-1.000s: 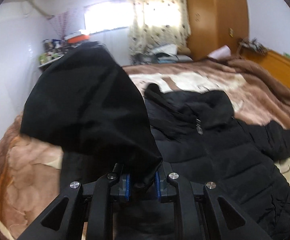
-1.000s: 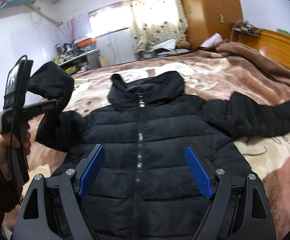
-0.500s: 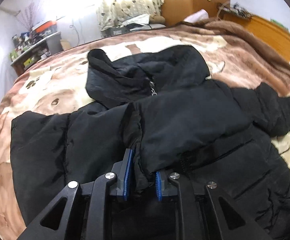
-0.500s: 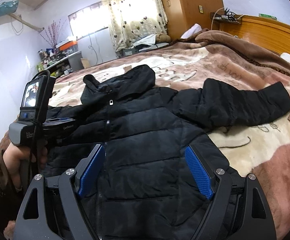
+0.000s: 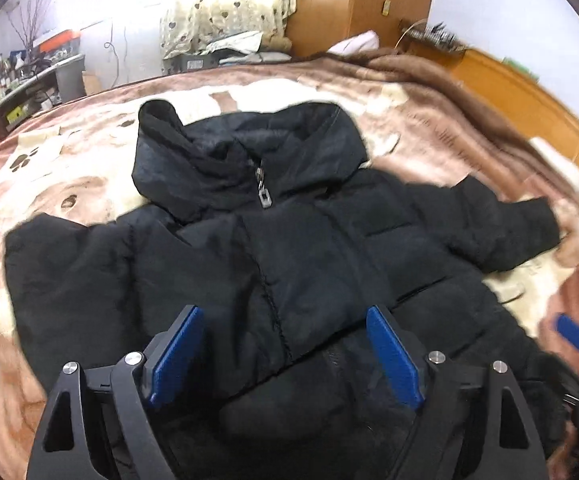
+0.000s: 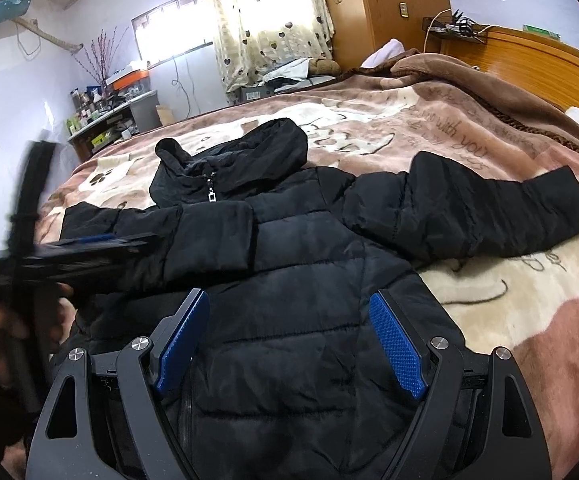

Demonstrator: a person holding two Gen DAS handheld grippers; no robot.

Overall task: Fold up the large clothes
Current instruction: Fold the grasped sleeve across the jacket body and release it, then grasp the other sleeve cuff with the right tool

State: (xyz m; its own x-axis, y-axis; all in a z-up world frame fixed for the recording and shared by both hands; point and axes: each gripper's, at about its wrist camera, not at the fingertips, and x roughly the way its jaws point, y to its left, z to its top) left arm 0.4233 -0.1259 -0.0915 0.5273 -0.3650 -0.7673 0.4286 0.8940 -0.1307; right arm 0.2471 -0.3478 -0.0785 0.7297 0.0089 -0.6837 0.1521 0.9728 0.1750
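The left tool [image 5: 285, 354] is opening its jaws, nothing pinched; the right tool [image 6: 289, 346] stands apart, empty. Under both, the black jacket [image 6: 309, 264] lies flat on the bed [image 6: 509, 300], hood far, hem near, one sleeve [image 6: 209, 236] folded across the chest.

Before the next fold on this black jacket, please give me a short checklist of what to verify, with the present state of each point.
1. Left sleeve folded across the jacket chest: ok.
2. Left gripper free of cloth: ok; its jaws are opening, pads clear of the fabric.
3. Right gripper open and empty: ok.
4. Right sleeve folded in: not ok; it lies spread out on the blanket.
5. Zipper closed up to the hood: ok.
6. Hem flat and even: cannot tell; the grippers hide it.
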